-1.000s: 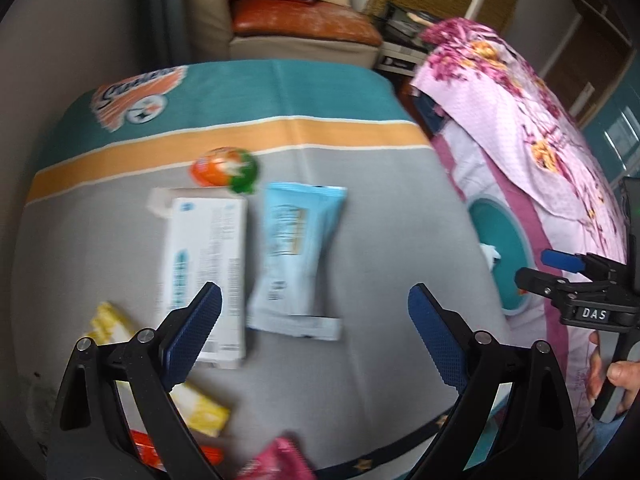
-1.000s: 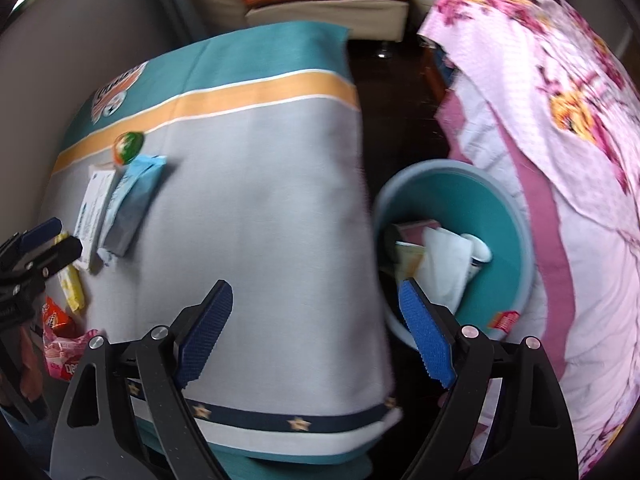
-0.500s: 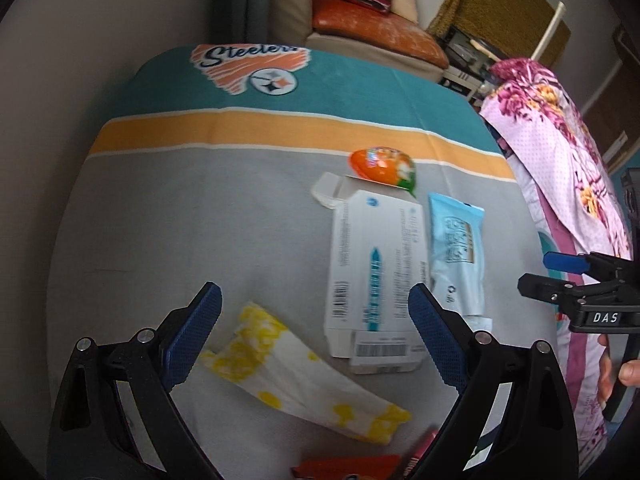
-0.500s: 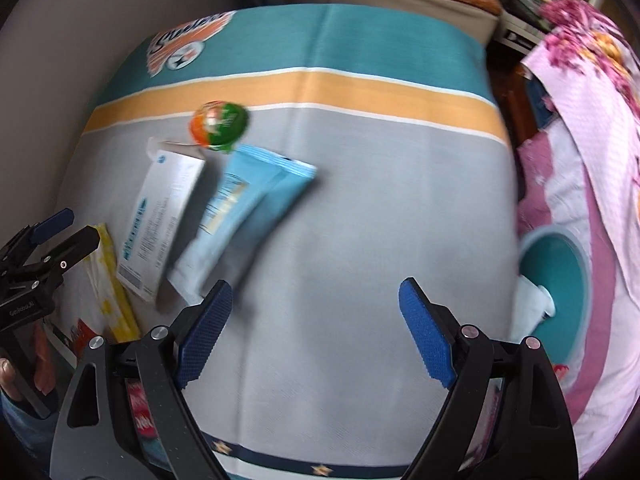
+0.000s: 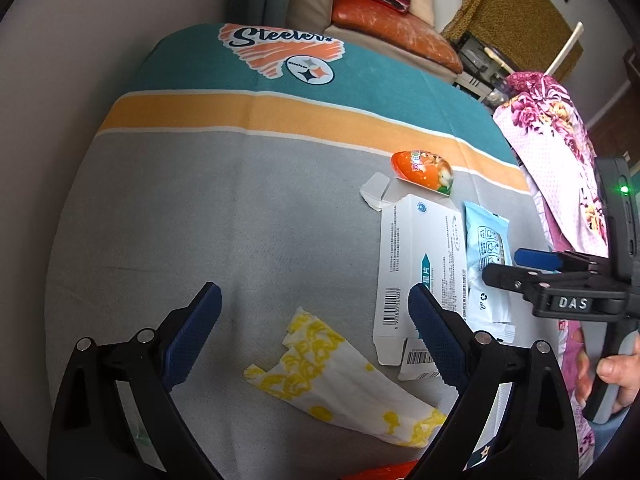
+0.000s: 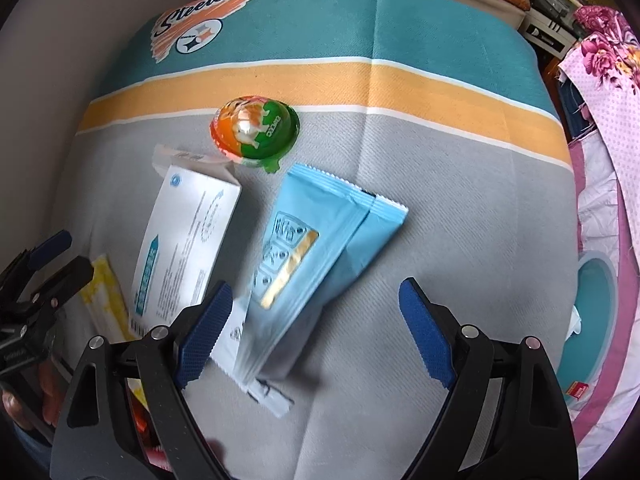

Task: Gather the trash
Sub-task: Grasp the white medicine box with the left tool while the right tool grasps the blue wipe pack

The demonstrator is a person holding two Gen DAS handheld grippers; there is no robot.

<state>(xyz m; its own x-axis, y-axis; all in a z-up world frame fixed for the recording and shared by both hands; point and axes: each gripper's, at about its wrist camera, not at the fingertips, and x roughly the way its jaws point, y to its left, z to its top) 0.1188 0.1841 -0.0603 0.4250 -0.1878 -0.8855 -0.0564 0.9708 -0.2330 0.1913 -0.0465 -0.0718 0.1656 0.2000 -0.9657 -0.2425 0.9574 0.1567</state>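
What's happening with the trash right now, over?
Left gripper open above the yellow napkin. Right gripper open over the blue wrapper. Nothing grabbed yet. Nothing in the way.

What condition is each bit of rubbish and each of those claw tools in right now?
white carton: flattened, end flaps open
light blue wrapper: lying flat
yellow-patterned wrapper: torn, crumpled
orange-green capsule: closed
left gripper: open, empty
right gripper: open, empty

I see a flat white carton (image 5: 420,264) between a yellow-printed wrapper (image 5: 340,380) and a pale blue pouch (image 6: 316,264), an orange-green, possibly plastic, dome (image 6: 256,132) beyond.
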